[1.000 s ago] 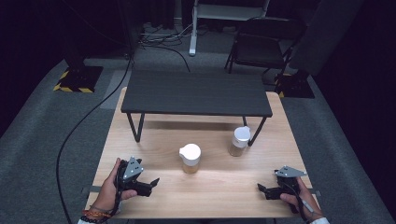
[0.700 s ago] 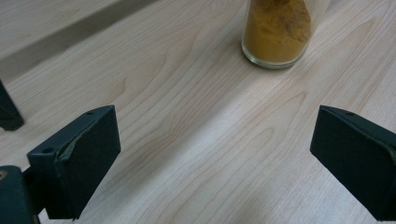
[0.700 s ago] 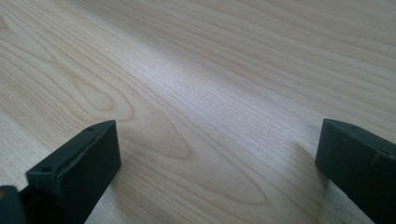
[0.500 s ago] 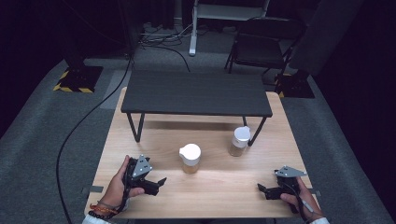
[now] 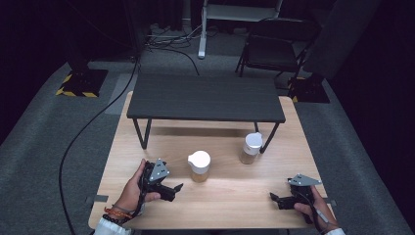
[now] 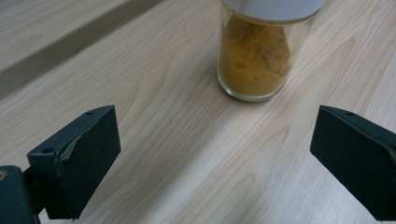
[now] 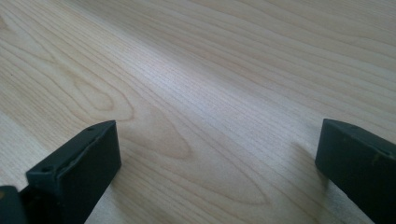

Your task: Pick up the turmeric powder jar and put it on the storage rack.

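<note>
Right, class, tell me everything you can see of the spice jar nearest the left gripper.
The spice jar is a small round jar of clear glass with a white lid that has a small lip at one side. It holds an ochre-yellow powder, heaped unevenly against the glass. It stands upright on the light wooden table, near the middle, in front of the low black shelf. Nothing touches it but the tabletop. The left gripper points at it with its fingers spread wide, well short of it.
</note>
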The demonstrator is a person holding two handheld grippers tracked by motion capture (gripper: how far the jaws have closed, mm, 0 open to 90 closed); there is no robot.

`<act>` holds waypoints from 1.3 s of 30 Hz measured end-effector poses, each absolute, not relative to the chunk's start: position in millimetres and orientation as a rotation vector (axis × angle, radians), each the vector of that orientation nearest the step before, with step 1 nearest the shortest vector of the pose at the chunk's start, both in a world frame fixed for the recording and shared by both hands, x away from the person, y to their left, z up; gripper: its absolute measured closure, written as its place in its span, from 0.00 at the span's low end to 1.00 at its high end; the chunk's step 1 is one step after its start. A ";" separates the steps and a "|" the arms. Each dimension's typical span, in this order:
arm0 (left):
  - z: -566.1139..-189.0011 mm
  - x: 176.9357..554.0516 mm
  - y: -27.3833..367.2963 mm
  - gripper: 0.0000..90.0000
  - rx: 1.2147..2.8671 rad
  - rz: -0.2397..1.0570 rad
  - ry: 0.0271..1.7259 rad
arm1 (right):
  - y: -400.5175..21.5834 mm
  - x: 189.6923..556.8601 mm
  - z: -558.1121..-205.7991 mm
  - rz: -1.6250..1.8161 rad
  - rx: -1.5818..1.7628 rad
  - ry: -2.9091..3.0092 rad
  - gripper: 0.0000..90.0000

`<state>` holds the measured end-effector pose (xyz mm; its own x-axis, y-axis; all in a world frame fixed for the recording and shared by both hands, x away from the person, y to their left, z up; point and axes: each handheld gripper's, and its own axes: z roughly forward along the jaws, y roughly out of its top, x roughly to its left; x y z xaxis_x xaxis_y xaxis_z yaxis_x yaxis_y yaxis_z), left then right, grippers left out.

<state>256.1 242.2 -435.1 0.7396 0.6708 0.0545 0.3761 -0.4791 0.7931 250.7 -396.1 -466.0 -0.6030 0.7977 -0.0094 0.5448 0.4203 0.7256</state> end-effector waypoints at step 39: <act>-446.8 283.3 209.7 0.02 2.075 0.376 0.783 | -396.2 251.0 -466.0 0.994 1.149 2.328 0.00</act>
<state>283.3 209.7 -446.8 0.7571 0.6530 -0.0198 0.3925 -0.4304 0.8128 251.0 -396.2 -466.0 -0.6045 0.7965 -0.0100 0.5437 0.4218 0.7256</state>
